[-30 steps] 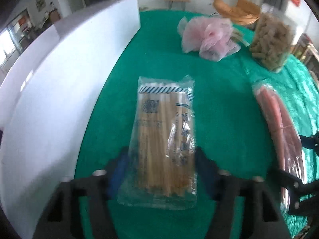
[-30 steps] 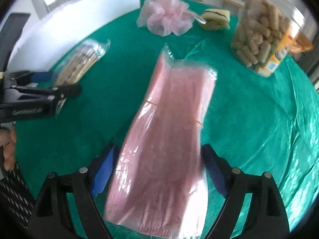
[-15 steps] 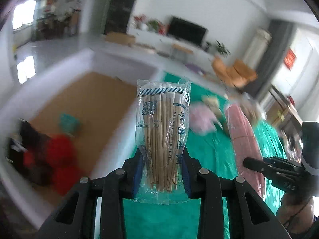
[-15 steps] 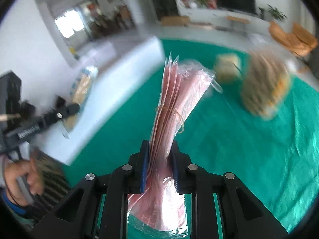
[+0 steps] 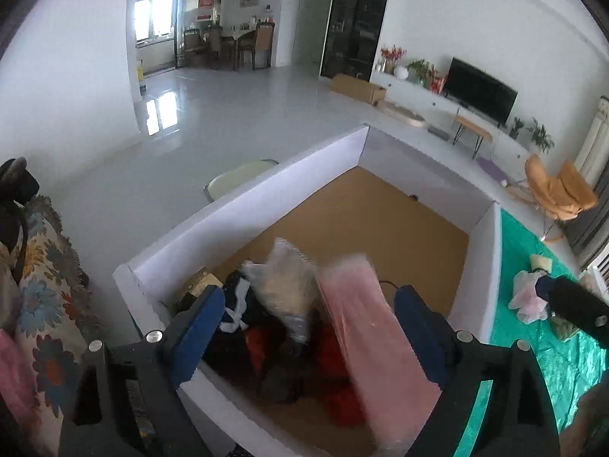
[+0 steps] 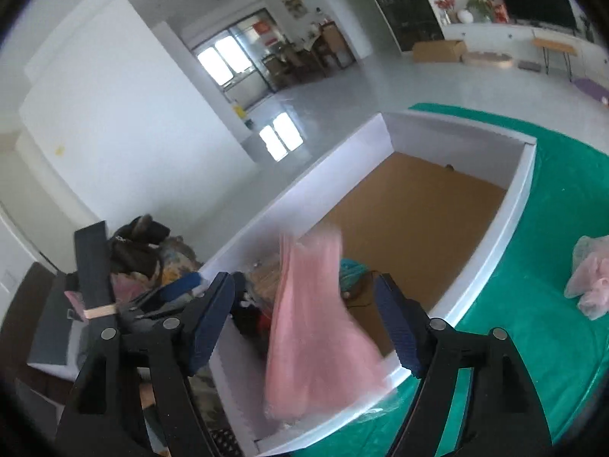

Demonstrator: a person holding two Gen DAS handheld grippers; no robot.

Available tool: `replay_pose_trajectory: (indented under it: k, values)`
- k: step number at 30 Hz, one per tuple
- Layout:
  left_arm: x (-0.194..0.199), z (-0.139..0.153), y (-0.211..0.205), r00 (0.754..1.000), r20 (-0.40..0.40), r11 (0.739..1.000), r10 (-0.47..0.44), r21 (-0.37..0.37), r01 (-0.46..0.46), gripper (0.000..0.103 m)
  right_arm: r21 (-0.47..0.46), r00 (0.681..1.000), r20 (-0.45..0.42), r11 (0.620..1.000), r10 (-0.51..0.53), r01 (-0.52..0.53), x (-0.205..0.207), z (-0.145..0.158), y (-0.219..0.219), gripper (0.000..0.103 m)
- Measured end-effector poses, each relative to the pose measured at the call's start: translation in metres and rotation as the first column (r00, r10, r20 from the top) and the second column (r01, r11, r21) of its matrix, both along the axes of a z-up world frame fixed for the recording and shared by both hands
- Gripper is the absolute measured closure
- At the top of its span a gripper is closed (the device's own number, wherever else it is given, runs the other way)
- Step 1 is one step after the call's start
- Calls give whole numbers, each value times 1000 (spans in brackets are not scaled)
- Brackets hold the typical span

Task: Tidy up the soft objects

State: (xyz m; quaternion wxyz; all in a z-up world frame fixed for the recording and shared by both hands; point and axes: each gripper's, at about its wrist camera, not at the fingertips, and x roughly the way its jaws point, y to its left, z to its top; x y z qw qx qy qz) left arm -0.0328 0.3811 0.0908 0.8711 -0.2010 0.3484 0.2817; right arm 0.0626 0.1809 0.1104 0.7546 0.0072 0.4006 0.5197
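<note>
Left gripper [image 5: 304, 337] fingers [image 5: 198, 327] spread wide, jaws just opened, nothing pressed; clear bag of sticks [image 5: 287, 285] dropping free above clutter at near corner of white box [image 5: 327, 154]. Right gripper [image 6: 304, 323] fingers [image 6: 211, 318] likewise just parted; pink bag [image 6: 316, 327] loose, blurred, falling over box's near wall. Judgement: both bags light, floppy, slick film; best pinched across middle. Green-covered tabletop [image 6: 533, 342] beside box carries pink mesh puff [image 6: 590, 282]. Bright living room beyond.
</note>
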Motion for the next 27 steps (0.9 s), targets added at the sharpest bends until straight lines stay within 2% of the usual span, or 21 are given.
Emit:
replay_pose_trajectory:
  k: [4, 6, 8, 10, 12, 13, 14, 15, 16, 17, 20, 22, 24, 27]
  values:
    - [-11, 0, -43, 995, 44, 995, -95, -27, 96, 12, -90, 985, 156, 991, -80, 95, 6, -19, -46, 24]
    - [-3, 0, -83, 979, 65, 979, -191, -52, 195, 11, -152, 965, 231, 976, -120, 158, 11, -38, -77, 24]
    - [12, -8, -135, 944, 66, 942, -324, -75, 328, 4, -218, 943, 284, 947, -171, 237, 18, -63, -119, 25]
    - [28, -27, -180, 898, 47, 892, -436, -104, 439, 2, -266, 922, 308, 910, -234, 319, 20, -88, -165, 25]
    - [47, -57, -219, 857, 6, 848, -516, -137, 512, 2, -312, 887, 325, 848, -328, 428, 23, -114, -221, 25]
    - [58, -62, -233, 845, -14, 838, -535, -142, 528, 2, -327, 872, 332, 824, -358, 463, 22, -121, -242, 25]
    - [69, -83, -252, 831, -52, 827, -554, -146, 543, 2, -349, 852, 344, 789, -395, 506, 23, -129, -265, 25]
    - [76, -96, -265, 825, -77, 824, -561, -147, 547, 2, -372, 827, 363, 748, -428, 550, 25, -137, -288, 25]
    - [82, -107, -276, 819, -100, 822, -566, -142, 551, 2, -383, 812, 370, 722, -451, 576, 25, -140, -304, 25]
    - [89, -122, -289, 809, -131, 819, -573, -127, 560, 3, -389, 797, 367, 700, -480, 600, 29, -144, -321, 25]
    - [101, -143, -311, 795, -198, 817, -573, -70, 572, 2, -384, 762, 326, 658, -560, 648, 40, -150, -359, 25]
    - [107, -144, -325, 793, -220, 812, -568, 2, 583, 1, -361, 757, 270, 667, -594, 652, 42, -152, -370, 25]
    - [119, -147, -331, 780, -217, 799, -587, -4, 601, 0, -337, 747, 244, 669, -618, 663, 45, -149, -371, 25]
    - [129, -148, -331, 770, -212, 788, -601, 0, 615, 0, -352, 741, 262, 654, -618, 670, 46, -150, -368, 24]
